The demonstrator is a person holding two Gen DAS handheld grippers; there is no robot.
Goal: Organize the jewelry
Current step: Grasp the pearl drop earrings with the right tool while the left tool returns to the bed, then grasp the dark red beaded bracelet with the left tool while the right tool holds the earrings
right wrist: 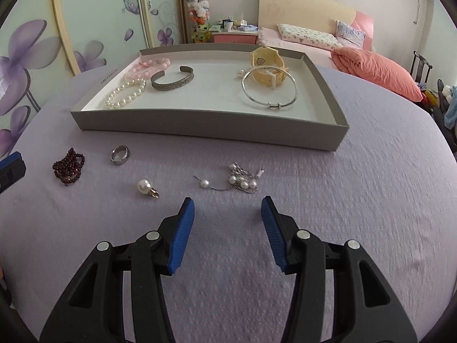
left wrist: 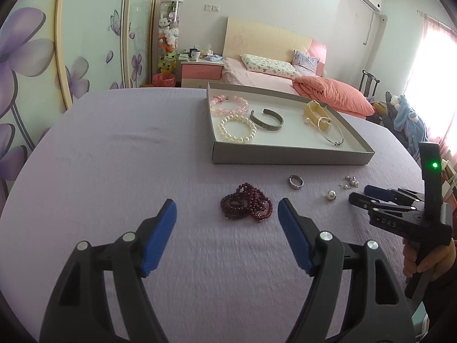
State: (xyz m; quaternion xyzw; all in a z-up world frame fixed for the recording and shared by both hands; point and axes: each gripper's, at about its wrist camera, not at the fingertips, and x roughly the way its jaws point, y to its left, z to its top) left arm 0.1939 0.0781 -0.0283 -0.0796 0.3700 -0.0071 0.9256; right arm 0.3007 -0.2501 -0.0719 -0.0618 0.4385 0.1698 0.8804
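Note:
A grey tray point(left wrist: 285, 156) point(right wrist: 200, 128) on the purple cloth holds pink beads point(left wrist: 228, 105), a pearl bracelet point(right wrist: 125, 93), a dark cuff point(right wrist: 172, 81), a yellow watch point(right wrist: 268, 65) and a silver bangle point(right wrist: 268, 88). On the cloth lie a dark red bead bracelet point(left wrist: 247, 205) point(right wrist: 68, 165), a silver ring point(left wrist: 295, 182) point(right wrist: 120, 155), a pearl pendant point(right wrist: 145, 187) and a pearl chain point(right wrist: 237, 180). My left gripper point(left wrist: 227, 210) is open, just before the red beads. My right gripper point(right wrist: 228, 208) is open, just before the pearl chain.
The table is covered by a purple cloth point(right wrist: 357, 200). Behind it stand a pink bed point(left wrist: 271, 77), a nightstand point(left wrist: 201, 70) and a flowered wardrobe point(left wrist: 34, 65). The right gripper also shows in the left wrist view point(left wrist: 360, 195).

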